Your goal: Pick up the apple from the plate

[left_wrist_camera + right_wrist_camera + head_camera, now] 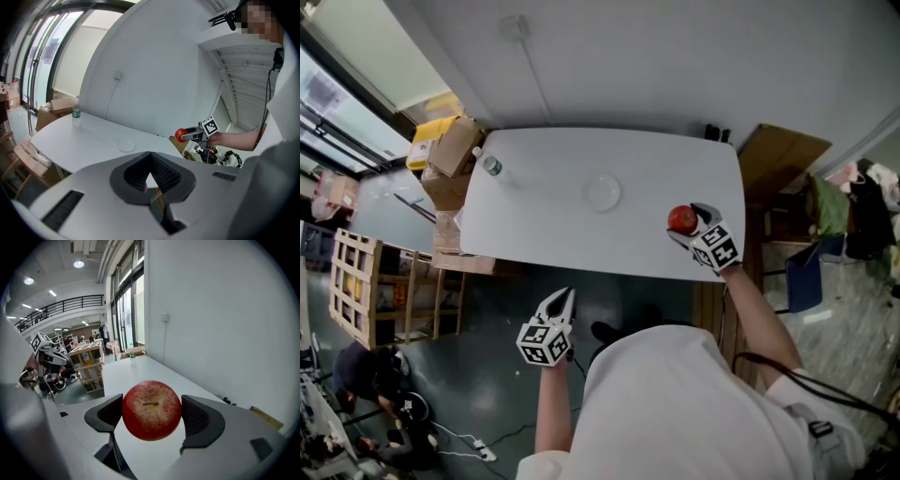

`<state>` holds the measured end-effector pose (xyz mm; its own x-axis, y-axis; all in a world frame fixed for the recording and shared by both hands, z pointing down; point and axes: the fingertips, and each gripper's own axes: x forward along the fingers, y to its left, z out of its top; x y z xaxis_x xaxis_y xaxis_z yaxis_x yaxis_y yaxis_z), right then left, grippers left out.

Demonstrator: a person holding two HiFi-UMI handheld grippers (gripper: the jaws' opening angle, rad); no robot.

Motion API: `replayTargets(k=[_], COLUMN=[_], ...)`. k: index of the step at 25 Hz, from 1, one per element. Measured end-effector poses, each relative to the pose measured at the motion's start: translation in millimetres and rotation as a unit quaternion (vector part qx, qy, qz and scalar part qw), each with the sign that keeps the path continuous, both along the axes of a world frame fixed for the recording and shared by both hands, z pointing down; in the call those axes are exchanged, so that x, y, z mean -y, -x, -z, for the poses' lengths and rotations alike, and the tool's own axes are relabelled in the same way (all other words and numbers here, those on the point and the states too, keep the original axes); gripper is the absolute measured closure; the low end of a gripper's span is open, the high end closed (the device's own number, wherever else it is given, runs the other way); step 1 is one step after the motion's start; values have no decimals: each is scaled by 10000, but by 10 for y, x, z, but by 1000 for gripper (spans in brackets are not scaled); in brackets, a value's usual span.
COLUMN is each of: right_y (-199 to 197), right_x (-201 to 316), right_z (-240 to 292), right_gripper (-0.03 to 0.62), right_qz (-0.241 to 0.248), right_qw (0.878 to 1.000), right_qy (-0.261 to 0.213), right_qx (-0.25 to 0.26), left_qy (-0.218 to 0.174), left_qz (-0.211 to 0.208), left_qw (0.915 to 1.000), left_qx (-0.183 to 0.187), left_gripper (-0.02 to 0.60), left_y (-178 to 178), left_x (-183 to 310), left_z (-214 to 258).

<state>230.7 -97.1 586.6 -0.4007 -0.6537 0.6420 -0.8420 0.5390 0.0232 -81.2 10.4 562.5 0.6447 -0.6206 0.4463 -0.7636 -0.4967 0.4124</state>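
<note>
1. Head view: white table (581, 225) against a wall, empty plate (603, 191) mid-table. Right gripper (701, 228) holds the apple (682, 219) above the table's right end, well apart from the plate. Left gripper (561, 305) hangs off-table, probably to stay clear.
2. Left gripper view: jaws closed, nothing between.
3. Right gripper view: jaws clamp the apple's sides, stem facing the camera. Pick looks done.

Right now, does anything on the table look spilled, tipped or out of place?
Nothing stands out. The bottle stands upright at the table's corner, the plate lies flat and empty, and the apple is gripped squarely in the right tongs.
</note>
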Motion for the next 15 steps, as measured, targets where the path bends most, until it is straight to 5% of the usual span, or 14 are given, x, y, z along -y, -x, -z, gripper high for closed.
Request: replayTargets(k=[15], right_y=[-77], right_x=[-130], right_z=[92], right_gripper=[217], right_qz=[-72], right_qw=[9999], right_qy=[-92], right_qx=[-30], left_qy=[-37], left_qz=[-36], left_qw=[10000], left_qx=[-74], left_gripper=[580], left_y=[-6], left_x=[-71], left_z=[-9])
